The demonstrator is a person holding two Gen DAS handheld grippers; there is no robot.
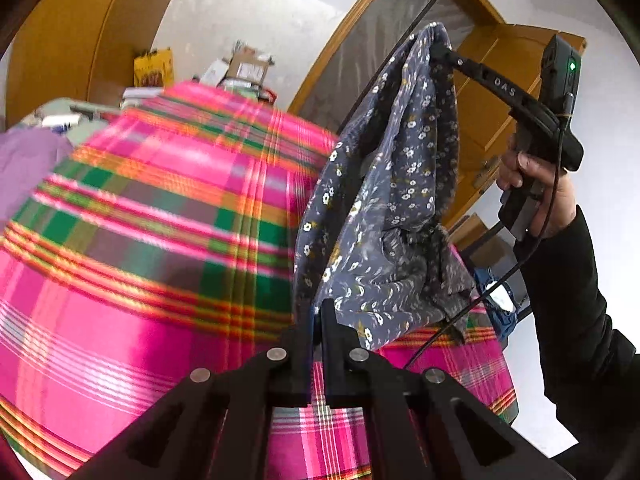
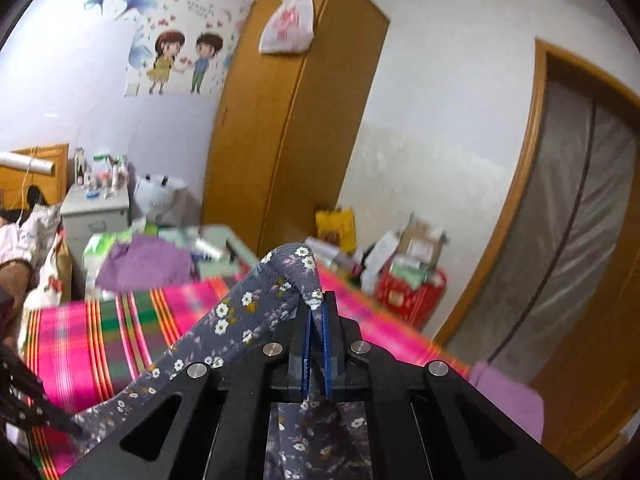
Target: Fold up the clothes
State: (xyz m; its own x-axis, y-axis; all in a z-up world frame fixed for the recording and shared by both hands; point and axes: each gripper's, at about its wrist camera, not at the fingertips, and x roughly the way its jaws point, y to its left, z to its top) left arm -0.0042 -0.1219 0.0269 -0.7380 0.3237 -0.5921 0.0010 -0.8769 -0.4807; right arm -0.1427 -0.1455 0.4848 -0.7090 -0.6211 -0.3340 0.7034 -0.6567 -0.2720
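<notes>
Left wrist view: left gripper (image 1: 318, 320) fingers pinched tight on a lower edge of the grey floral garment (image 1: 384, 200). Garment hangs in the air above the pink plaid bed cover (image 1: 140, 220). Right gripper (image 1: 438, 50) clamps the garment's top corner, held by a hand (image 1: 536, 192). Purple cloth (image 2: 144, 264) lies beyond the bed cover, wooden wardrobe (image 2: 296, 120) behind it.
</notes>
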